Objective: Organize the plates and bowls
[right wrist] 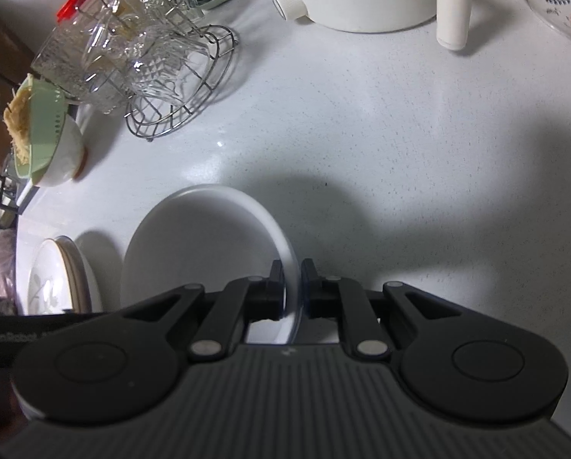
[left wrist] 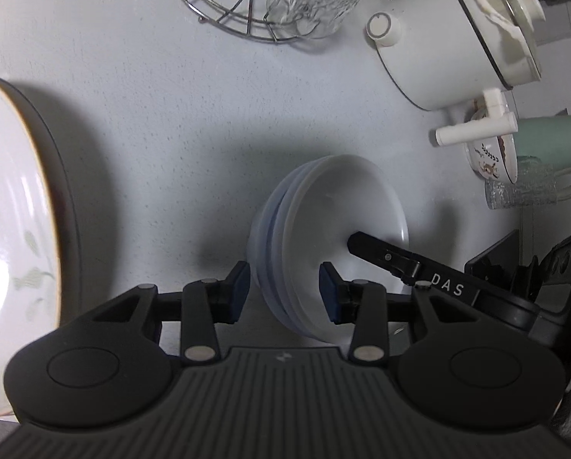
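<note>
A stack of white bowls stands on the white counter. My left gripper is open, its blue pads on either side of the stack's near edge, not closed on it. My right gripper is shut on the rim of the top white bowl; one of its black fingers shows inside that bowl in the left wrist view. A floral plate with a gold rim sits to the left; it also shows in the right wrist view.
A wire rack with glassware stands at the back. A white pot with lid, a floral bowl, a green mug and a glass crowd the right. A green-and-white bowl sits far left.
</note>
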Tool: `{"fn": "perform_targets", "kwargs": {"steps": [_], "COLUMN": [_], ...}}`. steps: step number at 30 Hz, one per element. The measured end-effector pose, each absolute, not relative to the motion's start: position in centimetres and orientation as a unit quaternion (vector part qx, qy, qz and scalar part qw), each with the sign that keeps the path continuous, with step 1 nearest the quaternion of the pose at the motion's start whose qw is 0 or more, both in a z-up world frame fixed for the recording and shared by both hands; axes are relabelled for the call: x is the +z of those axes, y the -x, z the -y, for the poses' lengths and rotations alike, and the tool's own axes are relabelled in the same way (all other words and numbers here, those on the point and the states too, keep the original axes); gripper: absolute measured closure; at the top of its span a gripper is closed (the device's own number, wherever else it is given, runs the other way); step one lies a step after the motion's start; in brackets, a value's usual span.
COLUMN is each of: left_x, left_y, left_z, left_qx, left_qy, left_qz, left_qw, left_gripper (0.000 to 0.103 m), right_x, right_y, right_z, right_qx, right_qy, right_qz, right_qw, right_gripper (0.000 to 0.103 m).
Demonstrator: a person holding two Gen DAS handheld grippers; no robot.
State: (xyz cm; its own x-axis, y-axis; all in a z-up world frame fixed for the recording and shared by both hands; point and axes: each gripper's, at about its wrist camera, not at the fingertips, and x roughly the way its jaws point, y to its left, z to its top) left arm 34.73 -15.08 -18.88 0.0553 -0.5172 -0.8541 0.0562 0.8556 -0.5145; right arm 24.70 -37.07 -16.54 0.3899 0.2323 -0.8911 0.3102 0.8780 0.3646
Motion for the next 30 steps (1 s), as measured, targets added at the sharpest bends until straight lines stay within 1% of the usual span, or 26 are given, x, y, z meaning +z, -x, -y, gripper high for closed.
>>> {"fn": "perform_targets", "kwargs": {"steps": [3, 8, 14, 20, 25, 30], "left_x": [-19.5, -20.0, -19.2, -16.5, -15.0, -13.7], "left_y": [-34.5, -34.2, -34.0, -33.0, -32.7, -32.3], "left_z": [15.6, 15.5, 15.5, 15.4, 14.1, 12.9], "left_qx": [-0.197, -0.19, -0.191, -0.188, -0.176, -0.174], "left_qy": [0.168, 0.173, 0.185, 0.186, 0.208, 0.21], "left_qz": [-0.658, -0.651, -0.651, -0.643, -0.635, -0.63], "left_qw": [0.707, 0.715, 0.711, 0.719, 0.723, 0.727], "left_gripper": [0.064, 0.069, 0.069, 0.069, 0.069, 0.069], "right_x": [-16.5, -16.5, -15.6, -12.8, -10.8, -10.0], "right_y": [-24.7, -24.7, -24.0, -23.4, -23.0, -23.1], "right_z": [37.1, 37.3, 37.8, 37.7, 36.8, 35.9], "right_qx": [-0.017, -0.018, -0.025, -0.02, -0.008, -0.006], "right_qy": [-0.241, -0.246, -0.253, -0.249, -0.234, -0.24], "right_qz": [-0.551, -0.548, -0.547, -0.535, -0.519, -0.524], "right_qw": [0.799, 0.8, 0.797, 0.807, 0.822, 0.817], "right_gripper": [0.091, 0.09, 0.091, 0.09, 0.09, 0.09]}}
